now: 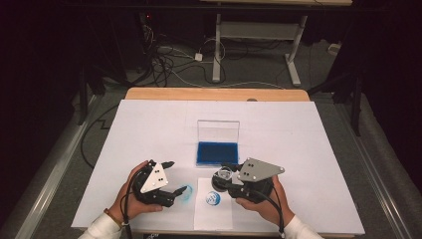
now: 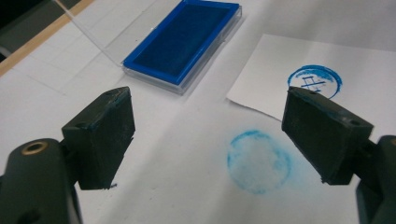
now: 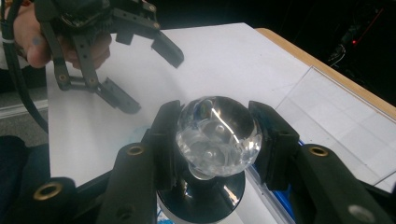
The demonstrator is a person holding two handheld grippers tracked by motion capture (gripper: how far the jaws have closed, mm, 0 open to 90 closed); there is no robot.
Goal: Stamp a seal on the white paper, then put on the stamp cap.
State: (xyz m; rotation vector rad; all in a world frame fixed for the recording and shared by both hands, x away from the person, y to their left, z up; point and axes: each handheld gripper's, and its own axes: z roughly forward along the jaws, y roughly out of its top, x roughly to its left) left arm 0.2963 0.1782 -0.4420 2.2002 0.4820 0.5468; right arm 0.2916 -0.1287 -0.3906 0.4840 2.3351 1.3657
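Right tool (image 3: 217, 135) clamped on clear glass-knobbed round stamp (image 3: 217, 140), above white paper sheet (image 1: 213, 209), at 6 o'clock from blue ink pad (image 1: 217, 153). Likely slick, hard; best gripped across knob. Left tool (image 2: 210, 135) open, empty.

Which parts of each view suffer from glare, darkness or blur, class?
High view: room beyond the table is dark. Right gripper view: glare streaks the clear knob of the stamp; near jaws look soft. Left gripper view: ink pad sharp, near jaws blurred.
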